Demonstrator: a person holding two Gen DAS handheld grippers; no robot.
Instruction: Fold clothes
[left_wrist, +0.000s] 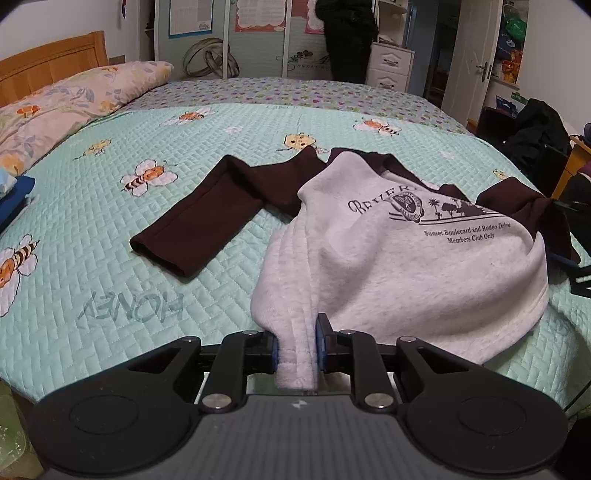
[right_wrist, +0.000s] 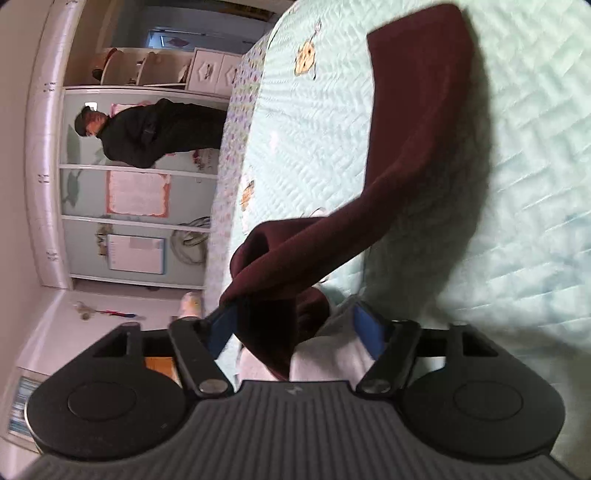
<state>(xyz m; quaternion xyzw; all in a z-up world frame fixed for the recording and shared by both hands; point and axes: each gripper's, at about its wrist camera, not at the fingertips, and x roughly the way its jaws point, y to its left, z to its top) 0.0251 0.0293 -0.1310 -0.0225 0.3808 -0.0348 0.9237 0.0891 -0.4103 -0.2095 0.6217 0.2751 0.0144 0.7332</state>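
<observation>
A grey sweatshirt (left_wrist: 399, 251) with dark print and maroon sleeves lies bunched on the mint bee-pattern quilt (left_wrist: 110, 229). One maroon sleeve (left_wrist: 207, 206) stretches out flat to the left. My left gripper (left_wrist: 297, 347) is shut on the grey hem, which sticks out between its blue pads. In the right wrist view, which is rolled on its side, the other maroon sleeve (right_wrist: 417, 140) rises off the quilt. Its end hangs between the wide-apart fingers of my right gripper (right_wrist: 291, 310). The cloth rests against one blue pad (right_wrist: 221, 328), apart from the other, with grey fabric below.
A floral pillow (left_wrist: 74, 99) and a wooden headboard (left_wrist: 48, 62) are at the bed's far left. A person in dark clothes (left_wrist: 347, 37) stands by the wardrobe behind the bed. White drawers (left_wrist: 391, 66) and a black bag (left_wrist: 535, 125) are to the right. A blue item (left_wrist: 14, 199) lies at the left edge.
</observation>
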